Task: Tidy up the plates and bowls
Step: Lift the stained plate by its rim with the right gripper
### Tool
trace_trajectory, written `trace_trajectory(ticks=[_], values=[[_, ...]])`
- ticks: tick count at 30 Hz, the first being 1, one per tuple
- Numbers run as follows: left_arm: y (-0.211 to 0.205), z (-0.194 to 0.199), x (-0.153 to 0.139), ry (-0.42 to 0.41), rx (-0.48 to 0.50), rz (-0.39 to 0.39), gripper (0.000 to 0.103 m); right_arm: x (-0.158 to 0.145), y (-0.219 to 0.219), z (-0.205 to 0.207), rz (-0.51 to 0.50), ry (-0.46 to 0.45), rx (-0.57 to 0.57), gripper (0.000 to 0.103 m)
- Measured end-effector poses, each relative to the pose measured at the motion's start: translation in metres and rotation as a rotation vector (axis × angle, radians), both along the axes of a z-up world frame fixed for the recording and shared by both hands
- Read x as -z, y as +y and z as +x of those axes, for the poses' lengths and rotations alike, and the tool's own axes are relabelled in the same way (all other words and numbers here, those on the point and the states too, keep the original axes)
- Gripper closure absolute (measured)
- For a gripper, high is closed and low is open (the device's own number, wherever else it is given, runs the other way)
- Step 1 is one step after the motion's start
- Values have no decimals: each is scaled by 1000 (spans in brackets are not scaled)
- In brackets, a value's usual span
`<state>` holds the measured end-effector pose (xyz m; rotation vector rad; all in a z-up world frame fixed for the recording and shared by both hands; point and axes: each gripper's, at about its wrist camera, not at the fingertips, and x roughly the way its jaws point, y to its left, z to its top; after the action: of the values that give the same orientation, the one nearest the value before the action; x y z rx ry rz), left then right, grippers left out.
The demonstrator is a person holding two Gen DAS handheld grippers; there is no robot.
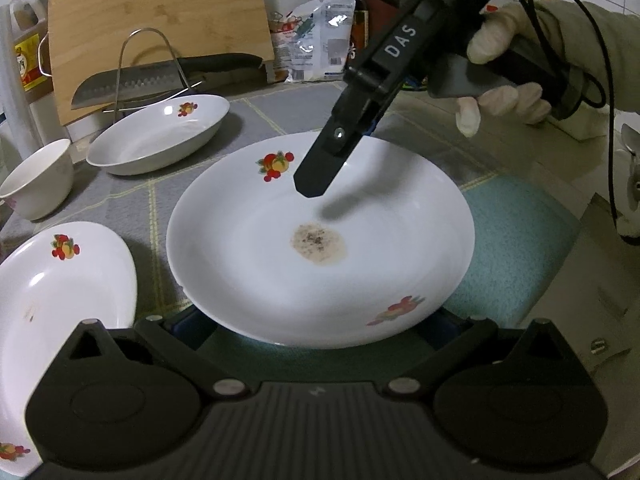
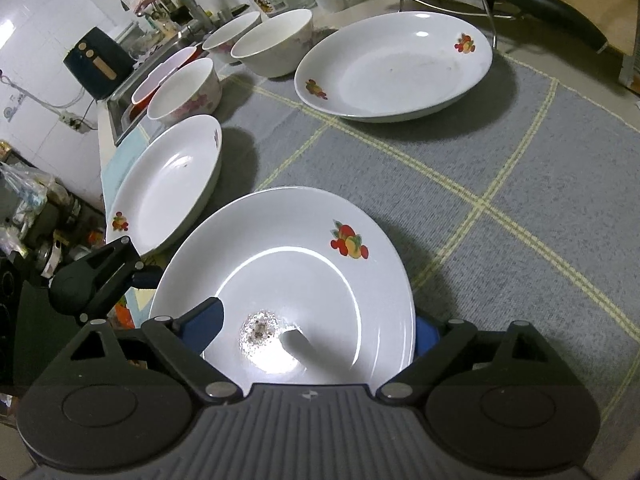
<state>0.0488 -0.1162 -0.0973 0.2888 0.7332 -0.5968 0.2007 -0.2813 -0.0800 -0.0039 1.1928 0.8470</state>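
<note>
Between my left gripper's (image 2: 138,276) fingers, which are hidden under its near rim, sits the stained plate (image 1: 248,248). I cannot tell whether that side is clamped or only propping it. If only propped, the glossy plate could slide off and knock the plate beside it (image 2: 168,184). It is white and shallow, with fruit prints and a brown dried patch (image 1: 319,242) at its centre. My right gripper (image 2: 314,328) stands wide open astride the opposite rim, gripping nothing, and a crooked bite there could tip the plate.
</note>
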Motion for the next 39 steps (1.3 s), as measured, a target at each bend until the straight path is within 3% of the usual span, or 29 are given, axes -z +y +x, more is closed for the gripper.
trace_trajectory(ticks=[20, 39], values=[[-10, 14, -14, 25, 37, 13, 1, -14, -14, -4, 13, -15, 32, 6], [-75, 68, -20, 13, 168, -40, 1, -31, -97, 12, -3, -109, 197, 6]])
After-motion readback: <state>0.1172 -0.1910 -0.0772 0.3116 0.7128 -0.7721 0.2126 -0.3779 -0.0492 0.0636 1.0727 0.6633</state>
